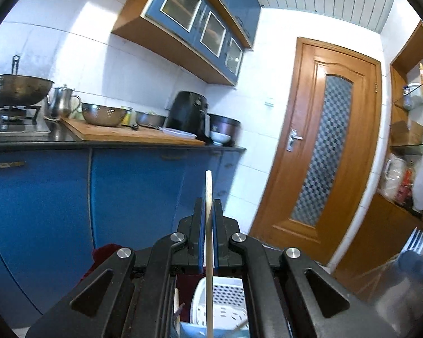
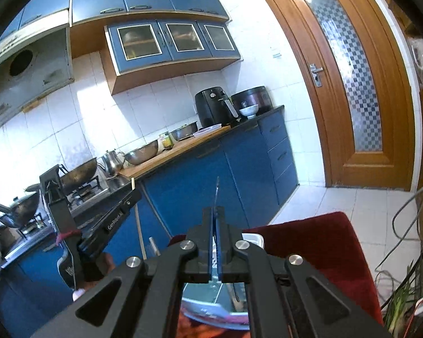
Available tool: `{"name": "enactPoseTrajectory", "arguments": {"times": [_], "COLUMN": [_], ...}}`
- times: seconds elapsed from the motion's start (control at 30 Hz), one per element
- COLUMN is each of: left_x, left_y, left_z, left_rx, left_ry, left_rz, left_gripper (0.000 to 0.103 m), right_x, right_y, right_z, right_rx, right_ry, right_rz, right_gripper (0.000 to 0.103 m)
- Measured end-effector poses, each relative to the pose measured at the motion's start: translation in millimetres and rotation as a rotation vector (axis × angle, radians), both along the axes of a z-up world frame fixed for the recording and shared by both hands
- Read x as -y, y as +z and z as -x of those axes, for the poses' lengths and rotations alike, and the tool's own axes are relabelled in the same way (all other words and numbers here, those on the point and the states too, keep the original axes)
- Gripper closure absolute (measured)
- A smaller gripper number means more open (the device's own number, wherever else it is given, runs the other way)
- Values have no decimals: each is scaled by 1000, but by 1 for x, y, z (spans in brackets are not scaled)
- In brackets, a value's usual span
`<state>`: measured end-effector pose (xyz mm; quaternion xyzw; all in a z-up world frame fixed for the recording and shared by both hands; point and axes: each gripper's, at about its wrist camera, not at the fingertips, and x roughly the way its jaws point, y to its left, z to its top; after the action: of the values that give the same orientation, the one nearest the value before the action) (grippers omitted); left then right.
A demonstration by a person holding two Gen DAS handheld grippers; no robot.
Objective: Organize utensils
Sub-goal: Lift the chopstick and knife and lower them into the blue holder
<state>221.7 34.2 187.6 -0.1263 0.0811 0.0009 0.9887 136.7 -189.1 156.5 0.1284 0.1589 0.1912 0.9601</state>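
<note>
My left gripper (image 1: 208,205) is shut on a pale wooden chopstick (image 1: 208,186), which stands upright between the blue pads and runs down past them. It hangs above a white perforated basket (image 1: 228,295). The right wrist view shows the same left gripper (image 2: 135,194) at the left, with the chopstick (image 2: 140,233) through it. My right gripper (image 2: 215,211) is shut on a thin metal utensil (image 2: 217,191) seen edge on, its tip pointing up. Fork tines (image 1: 417,239) show blurred at the right edge of the left wrist view.
A blue cabinet run with a counter (image 2: 183,143) carries bowls, a kettle, an air fryer (image 2: 214,107) and woks on a stove. A wooden door (image 2: 352,84) stands to the right. A red cloth (image 2: 324,239) covers the surface below. Green onions and cables (image 2: 403,295) lie at the right.
</note>
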Motion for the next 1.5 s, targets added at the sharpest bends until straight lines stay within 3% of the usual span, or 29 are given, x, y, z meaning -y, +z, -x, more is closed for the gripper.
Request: {"name": "enactPoseTrajectory", "arguments": {"times": [0.2,0.43,0.57,0.83,1.3,1.5], "left_x": [2,-7,-6,-13,-6,-2], "left_y": [-20,-17,-12,-43,-76,-55], "left_z": [-10,-13,-12,-14,12,26], "left_rx": [32,53,80,54,30,143], "left_ry": [35,10,17,4,-15,25], "left_rz": [-21,51,47,132,69,58], "left_gripper": [101,101,101,101,101,101], "right_x": [-10,-12,-11,-13,-16,-14], "right_y": [-21,-45,-50,-60,-65,-64], "right_z": [-15,-31,-35,-37,-34,-32], "right_rx": [-25,-86,-97,-116,-101,-98], "right_ry": [-2,3,2,27,32,33], "right_rz": [45,60,52,66,90,84], "right_gripper": [100,100,100,100,100,99]}}
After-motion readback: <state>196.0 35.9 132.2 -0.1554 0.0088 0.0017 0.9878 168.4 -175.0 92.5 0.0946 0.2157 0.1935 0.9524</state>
